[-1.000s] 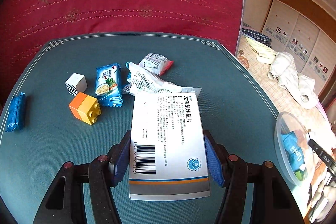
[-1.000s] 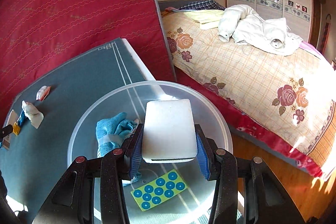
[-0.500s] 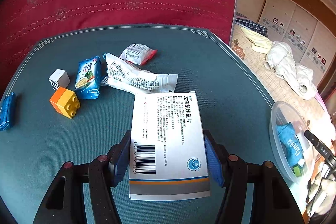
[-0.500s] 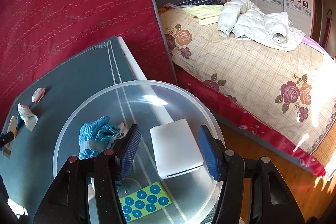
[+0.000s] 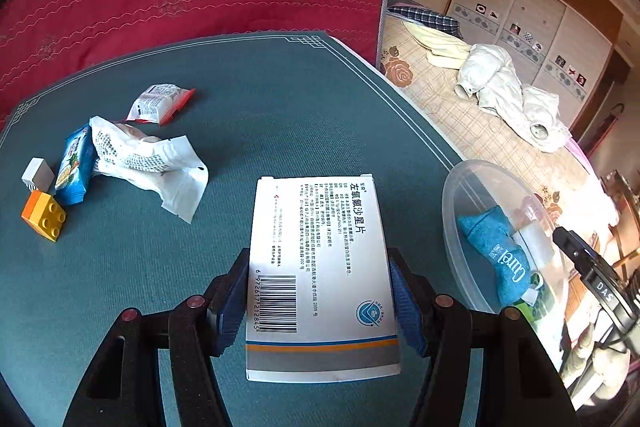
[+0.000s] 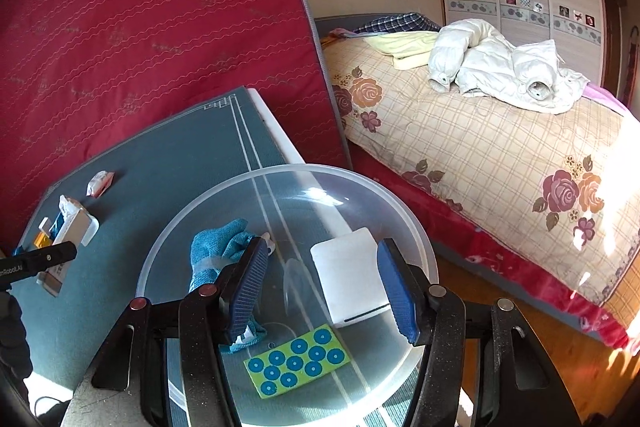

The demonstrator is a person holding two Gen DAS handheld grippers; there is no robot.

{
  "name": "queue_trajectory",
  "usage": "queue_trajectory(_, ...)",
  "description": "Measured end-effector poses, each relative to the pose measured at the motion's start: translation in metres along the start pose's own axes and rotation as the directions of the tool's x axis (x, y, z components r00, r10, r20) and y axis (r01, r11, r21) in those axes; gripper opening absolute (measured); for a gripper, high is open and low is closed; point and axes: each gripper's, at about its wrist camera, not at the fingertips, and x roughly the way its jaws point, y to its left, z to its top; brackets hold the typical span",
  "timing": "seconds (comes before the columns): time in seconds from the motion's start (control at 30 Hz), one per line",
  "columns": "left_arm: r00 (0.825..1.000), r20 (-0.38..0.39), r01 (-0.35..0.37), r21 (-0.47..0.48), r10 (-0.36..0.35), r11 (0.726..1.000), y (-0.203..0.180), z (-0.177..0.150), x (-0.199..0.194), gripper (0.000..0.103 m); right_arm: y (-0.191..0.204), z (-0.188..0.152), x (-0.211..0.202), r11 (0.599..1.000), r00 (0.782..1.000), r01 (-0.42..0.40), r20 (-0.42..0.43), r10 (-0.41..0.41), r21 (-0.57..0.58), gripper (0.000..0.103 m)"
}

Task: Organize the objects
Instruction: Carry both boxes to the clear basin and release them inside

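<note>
Above round clear plastic bowl point(image 6: 416, 227), R gripper point(image 6: 324, 291) jaws just opened, white flat block point(image 6: 352, 275) loose between; L gripper point(image 5: 320, 291) clamps white printed medicine box point(image 5: 320, 267).

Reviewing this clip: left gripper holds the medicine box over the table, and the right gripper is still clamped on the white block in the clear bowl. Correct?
Not quite. The right gripper is open; the white block lies loose in the clear bowl, per the right wrist view. The rest holds.

Each claw, left point(image 5: 318, 297) and right point(image 6: 320, 291), has glossy black arms with coppery round rivets and ribbed blue pads point(image 6: 246, 291); white lettering marks the left claw's body toward 9 o'clock.
</note>
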Motion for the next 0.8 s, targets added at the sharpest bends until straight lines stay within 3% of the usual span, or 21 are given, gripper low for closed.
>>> queue_trajectory(0.3, 0.99, -0.057, 0.132, 0.047, -0.129, 0.99, -0.053, 0.007, 0.012, 0.067, -0.014, -0.003, -0.002, 0.999, 1.0, -0.022, 0.002, 0.022, 0.038, 0.059)
queue_trajectory(0.8, 0.987, -0.062, 0.157, 0.166, -0.149, 0.974, -0.112, 0.027, 0.035, 0.067, -0.036, -0.005, -0.001, 0.992, 0.998, -0.056, 0.012, 0.055, 0.116, 0.059)
